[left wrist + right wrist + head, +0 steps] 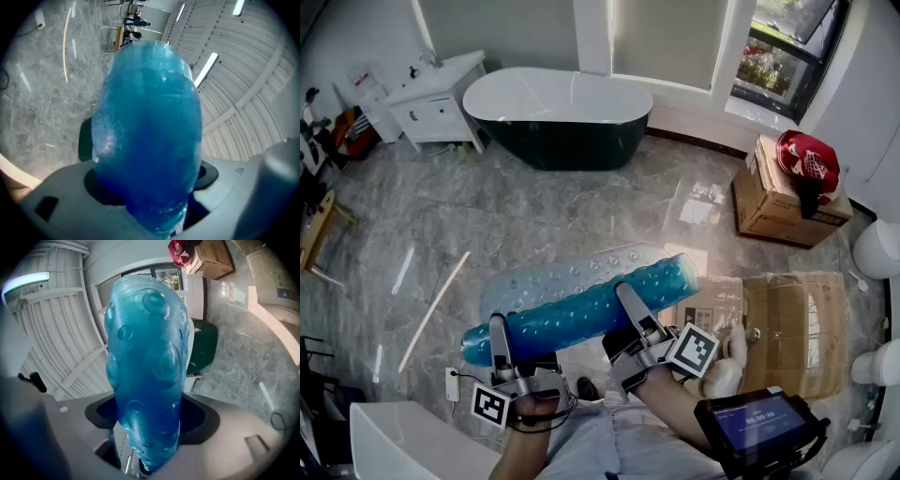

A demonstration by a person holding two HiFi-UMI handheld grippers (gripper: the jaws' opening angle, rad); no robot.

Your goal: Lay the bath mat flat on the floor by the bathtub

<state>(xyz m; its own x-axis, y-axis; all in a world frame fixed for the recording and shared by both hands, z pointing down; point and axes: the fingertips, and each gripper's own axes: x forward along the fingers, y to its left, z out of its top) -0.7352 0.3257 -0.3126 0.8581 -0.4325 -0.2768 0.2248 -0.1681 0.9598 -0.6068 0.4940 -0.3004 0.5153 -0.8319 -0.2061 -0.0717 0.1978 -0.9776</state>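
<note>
I look down on the grey marble floor (534, 216) spread out beneath both grippers, and the bathtub (558, 117) stands well ahead of them. The blue bath mat (581, 300) is rolled up and held in the air between the two grippers, clear of the floor. My left gripper (499, 330) is clamped on the roll near its left end. My right gripper (630, 302) is clamped on it nearer the right end.

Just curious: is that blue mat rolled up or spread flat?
Rolled up: the mat forms a thick blue tube held above the floor, one layer peeling loose.
</note>
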